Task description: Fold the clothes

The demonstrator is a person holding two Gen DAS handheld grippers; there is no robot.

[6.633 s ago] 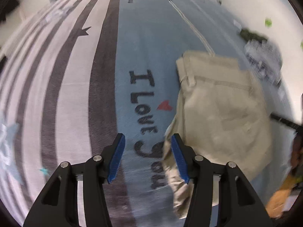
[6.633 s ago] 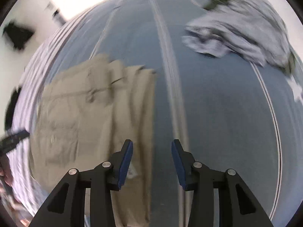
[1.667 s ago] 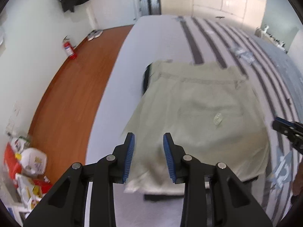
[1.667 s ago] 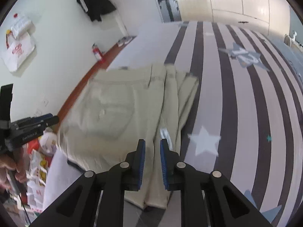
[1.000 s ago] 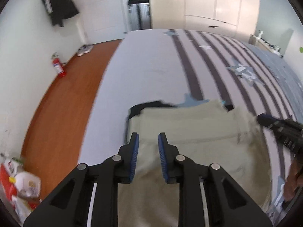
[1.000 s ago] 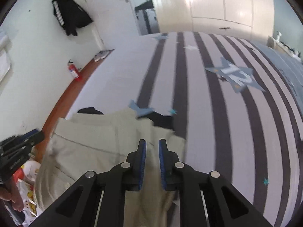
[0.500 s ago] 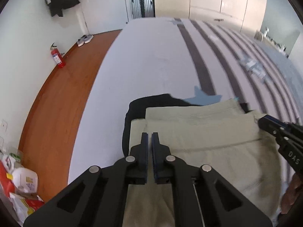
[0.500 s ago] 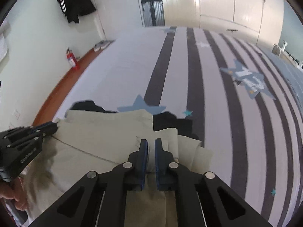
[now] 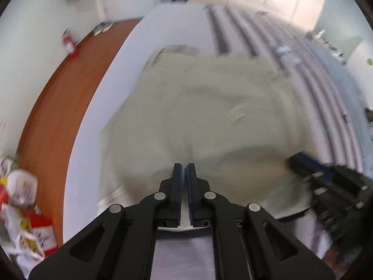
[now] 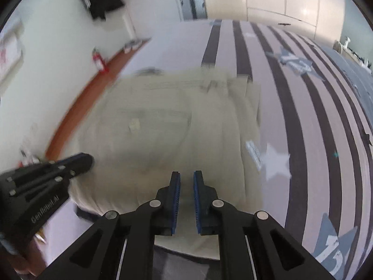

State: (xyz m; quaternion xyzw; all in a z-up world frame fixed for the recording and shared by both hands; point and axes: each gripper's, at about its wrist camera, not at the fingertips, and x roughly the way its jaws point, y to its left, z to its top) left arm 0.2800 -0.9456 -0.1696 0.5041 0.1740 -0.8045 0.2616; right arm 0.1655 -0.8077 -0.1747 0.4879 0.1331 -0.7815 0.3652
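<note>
Both pulled back, each hand-held gripper, left [image 9: 184, 170] and right [image 10: 186, 178], is pressed together above the khaki shorts [image 9: 209, 116].

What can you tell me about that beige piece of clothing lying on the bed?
The beige garment looks like khaki cotton trousers or shorts, folded into a rough rectangle on the striped bedspread. A waistband seam runs along its far edge, a small tag sits on the top layer, and a white label shows on its right edge. Something dark peeks from beneath it. Motion blur hides finer detail.

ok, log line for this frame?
stage: fold beige garment | left tool: shut, over near edge | right tool: shut, over near edge | cloth held: unclear, blurred | surface: striped bed cover
</note>
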